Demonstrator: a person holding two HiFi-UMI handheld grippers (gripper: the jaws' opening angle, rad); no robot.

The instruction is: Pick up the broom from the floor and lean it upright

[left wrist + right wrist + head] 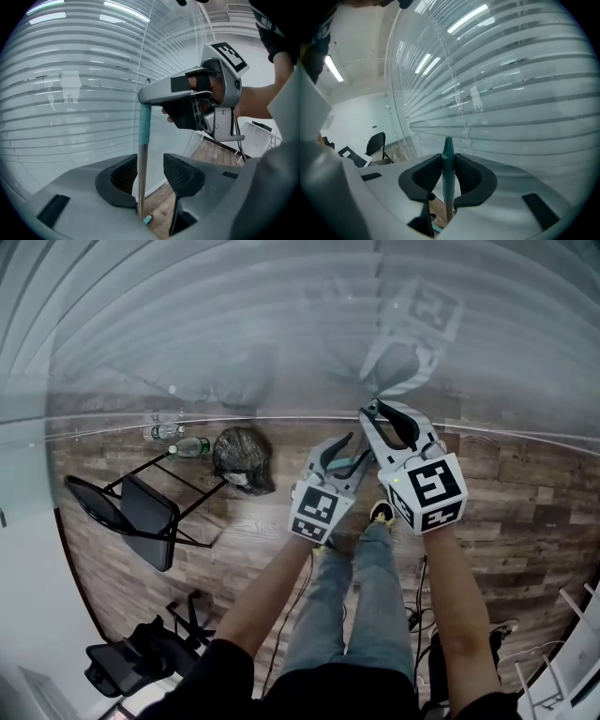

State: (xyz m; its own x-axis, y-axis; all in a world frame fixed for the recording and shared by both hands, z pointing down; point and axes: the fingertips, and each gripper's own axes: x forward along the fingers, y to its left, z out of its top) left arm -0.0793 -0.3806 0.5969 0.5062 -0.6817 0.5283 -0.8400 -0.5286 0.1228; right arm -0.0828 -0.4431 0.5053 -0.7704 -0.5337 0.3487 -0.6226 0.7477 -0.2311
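The right gripper (448, 160) is clamped on the teal plastic top grip of the upright, silver metal-shafted broom (448, 180), near the striped glass partition (511, 93). Lower down, the left gripper (151, 161) stands parted around the shaft. The shaft sits just beside one pad and clear of the other.

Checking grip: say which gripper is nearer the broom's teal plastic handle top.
Right. The right gripper clamps the teal handle top; the left gripper is lower, open around the silver metal shaft.

broom (145, 123) grip teal, shaft silver | left gripper (151, 164) grey, pads (123, 177) black | cube (434, 486) black-white squares | floor (525, 521) brown planks | chair (141, 512) black | bottle (190, 446) green | jeans (361, 596) grey-blue | glass wall (187, 315), upper frame, white-striped
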